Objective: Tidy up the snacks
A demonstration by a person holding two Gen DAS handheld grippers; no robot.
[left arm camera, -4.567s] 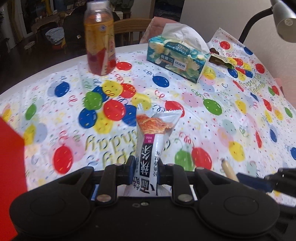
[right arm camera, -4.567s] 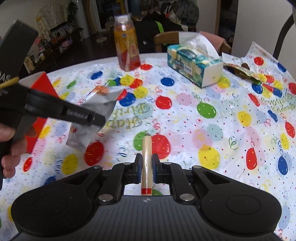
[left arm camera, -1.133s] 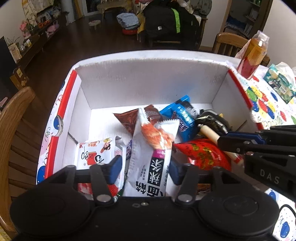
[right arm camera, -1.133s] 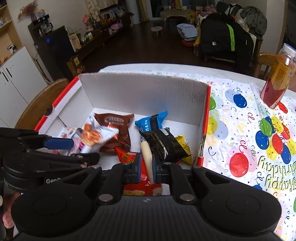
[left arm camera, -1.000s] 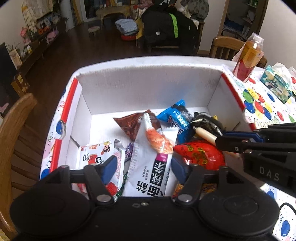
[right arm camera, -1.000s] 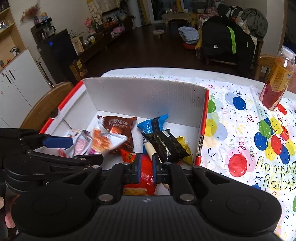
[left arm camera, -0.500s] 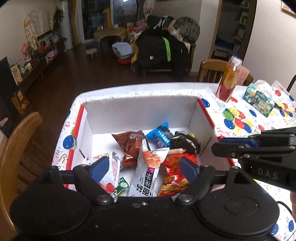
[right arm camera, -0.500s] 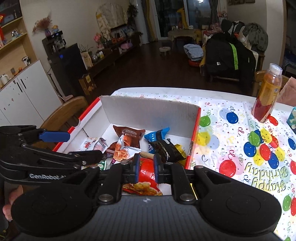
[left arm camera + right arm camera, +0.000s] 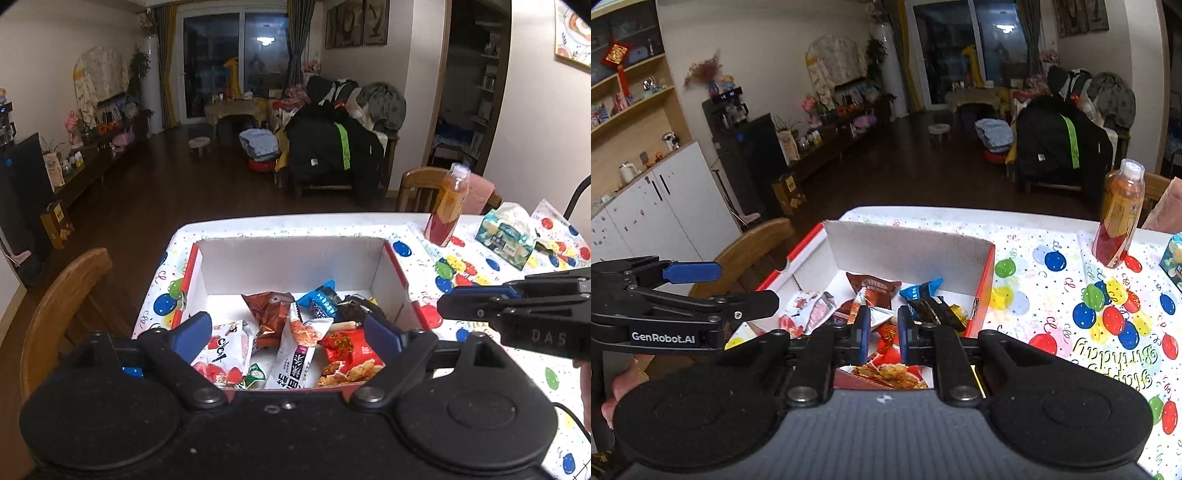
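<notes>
A white cardboard box with red edges [image 9: 397, 258] [image 9: 988, 273] holds several snacks. Among them are a white noodle packet [image 9: 295, 354], a red packet [image 9: 347, 350], a brown packet [image 9: 267, 314], a blue packet [image 9: 321, 301] and a cream stick [image 9: 341, 325]. My left gripper [image 9: 286, 330] [image 9: 738, 286] hangs above the box's near edge, open wide and holding nothing. My right gripper [image 9: 883, 334] [image 9: 448, 304] is over the near right side of the box. Its jaws stand a narrow gap apart with nothing between them.
An orange drink bottle [image 9: 448, 206] [image 9: 1117, 218] and a tissue box [image 9: 506, 236] stand on the balloon-print tablecloth [image 9: 1071, 295] to the right. A wooden chair [image 9: 62, 306] [image 9: 753, 243] stands left of the table. A hand [image 9: 624, 384] holds the left gripper.
Both grippers have risen and drawn back from the box. The left jaws opened wider and the noodle packet stays in the box. The cream stick now lies among the snacks.
</notes>
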